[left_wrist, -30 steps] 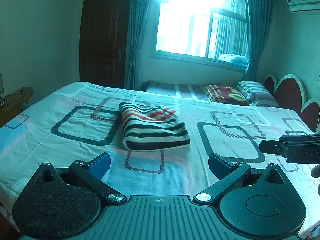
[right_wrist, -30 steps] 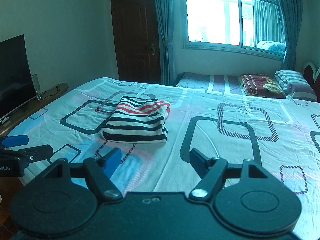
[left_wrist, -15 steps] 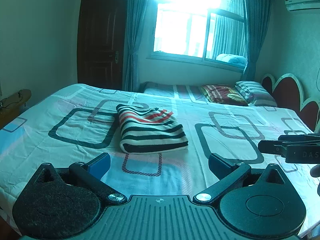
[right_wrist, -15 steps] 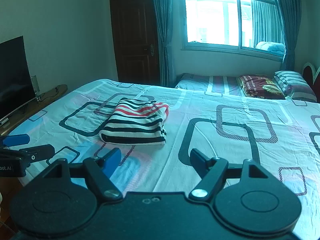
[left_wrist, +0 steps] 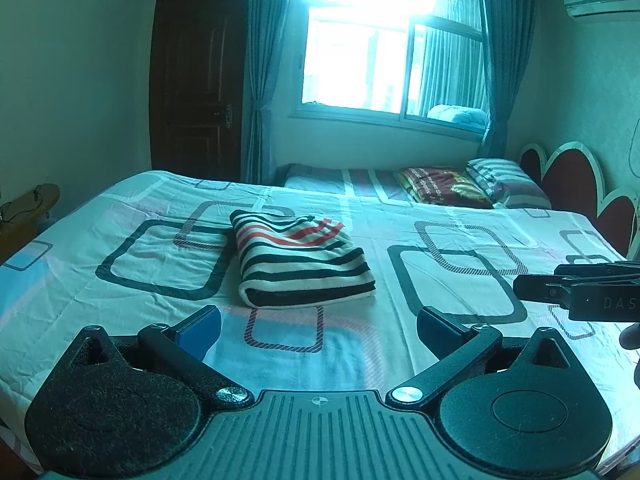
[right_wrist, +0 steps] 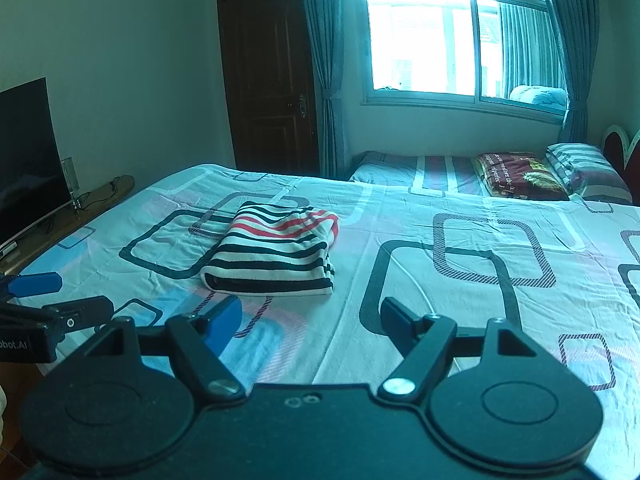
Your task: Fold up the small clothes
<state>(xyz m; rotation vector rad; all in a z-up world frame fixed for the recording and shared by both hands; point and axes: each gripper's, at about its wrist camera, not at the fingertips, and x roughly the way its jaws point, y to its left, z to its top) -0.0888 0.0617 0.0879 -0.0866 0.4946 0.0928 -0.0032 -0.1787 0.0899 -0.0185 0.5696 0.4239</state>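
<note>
Left gripper [left_wrist: 318, 320]: jaws spread wide, nothing between them, hanging over the near edge of the bed [left_wrist: 80, 300], short of the folded striped garment [left_wrist: 300, 264] and not touching it. Right gripper [right_wrist: 310, 316]: likewise wide apart and empty, also short of the garment [right_wrist: 276, 252], a stretch of sheet between its fingertips and the fold. Seen from the left wrist, the right gripper's fingers [left_wrist: 560, 286] reaching in from the right side, well to the right of the garment; a fingertip of the person's hand [left_wrist: 630, 336] just below them, though too close to the edge to say more. Seen from the right wrist, the left gripper's fingers [right_wrist: 72, 312] to the left of the garment, one blue pad [right_wrist: 36, 283] above a black one.

Garment itself: a neat rectangular stack in black, white and red stripes, lying flat on the patterned sheet, partly over a dark rounded square printed there, rolled fold facing the grippers. Beyond the garment, at the far side of the bed: a second lower mattress [right_wrist: 420, 170] with a dark red pillow [right_wrist: 516, 176] and a striped pillow [right_wrist: 584, 168]. Further behind the garment: bright window [right_wrist: 440, 40] with curtains, dark wooden door [right_wrist: 272, 80]. Left of the garment: a television [right_wrist: 28, 152] on a wooden shelf
</note>
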